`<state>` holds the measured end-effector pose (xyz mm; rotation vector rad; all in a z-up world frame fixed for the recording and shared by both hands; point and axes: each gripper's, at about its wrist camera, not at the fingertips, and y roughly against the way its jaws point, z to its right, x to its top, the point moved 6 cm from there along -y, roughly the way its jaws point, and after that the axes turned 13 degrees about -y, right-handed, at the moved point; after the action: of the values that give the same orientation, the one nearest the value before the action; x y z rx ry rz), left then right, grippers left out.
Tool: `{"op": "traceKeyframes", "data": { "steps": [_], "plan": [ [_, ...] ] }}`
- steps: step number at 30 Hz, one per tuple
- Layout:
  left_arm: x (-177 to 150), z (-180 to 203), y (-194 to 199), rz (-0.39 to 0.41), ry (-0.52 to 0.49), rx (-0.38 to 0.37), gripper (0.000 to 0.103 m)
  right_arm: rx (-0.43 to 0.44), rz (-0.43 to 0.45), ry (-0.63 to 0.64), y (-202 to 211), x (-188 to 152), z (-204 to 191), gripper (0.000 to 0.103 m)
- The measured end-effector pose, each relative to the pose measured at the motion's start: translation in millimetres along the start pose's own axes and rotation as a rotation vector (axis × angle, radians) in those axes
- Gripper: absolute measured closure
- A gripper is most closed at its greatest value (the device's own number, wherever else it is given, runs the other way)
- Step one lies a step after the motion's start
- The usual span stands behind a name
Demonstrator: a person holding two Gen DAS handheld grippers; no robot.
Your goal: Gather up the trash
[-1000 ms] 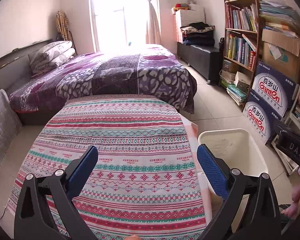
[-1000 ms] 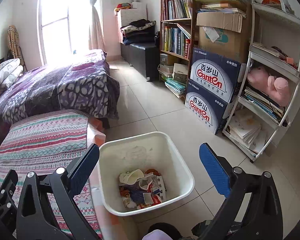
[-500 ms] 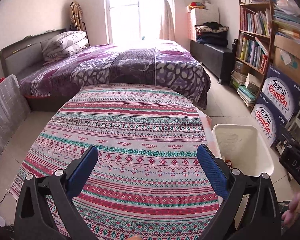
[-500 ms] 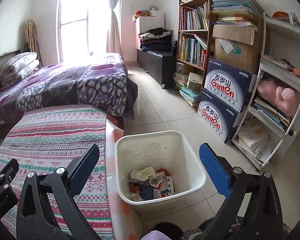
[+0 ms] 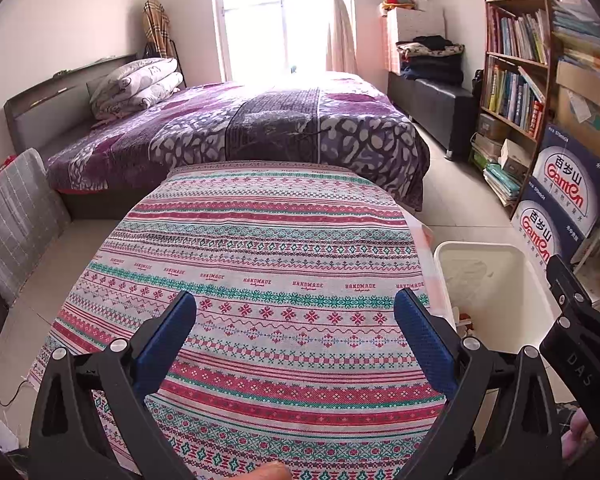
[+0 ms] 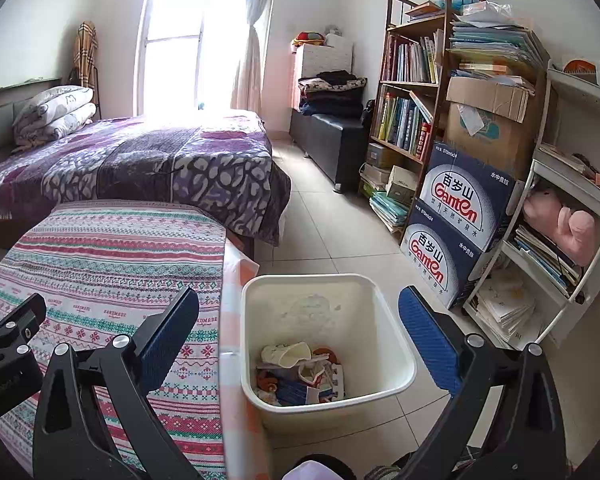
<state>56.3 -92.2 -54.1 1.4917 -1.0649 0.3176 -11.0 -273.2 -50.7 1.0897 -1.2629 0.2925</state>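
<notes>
I have raised both views: left tool (image 5: 294,334) and right tool (image 6: 298,334) gape empty, tabletop (image 5: 268,248) bare, trash (image 6: 300,372) lies in the bin (image 6: 396,344), so collection looks done.

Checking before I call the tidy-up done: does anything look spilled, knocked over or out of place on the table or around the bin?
Nothing stands out. The patterned tablecloth lies flat with nothing on it, the white bin stands upright beside the table, and the trash sits inside it. Both claws, left and right, are open and hold nothing.
</notes>
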Motion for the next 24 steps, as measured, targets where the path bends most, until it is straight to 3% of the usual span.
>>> {"op": "traceKeyframes", "data": {
  "steps": [24],
  "plan": [
    [0.0,1.7,-4.6,-0.011,-0.005,0.002,0.007,0.006,-0.025,-0.013,-4.5,-3.3,0.9,0.007]
  ]
}}
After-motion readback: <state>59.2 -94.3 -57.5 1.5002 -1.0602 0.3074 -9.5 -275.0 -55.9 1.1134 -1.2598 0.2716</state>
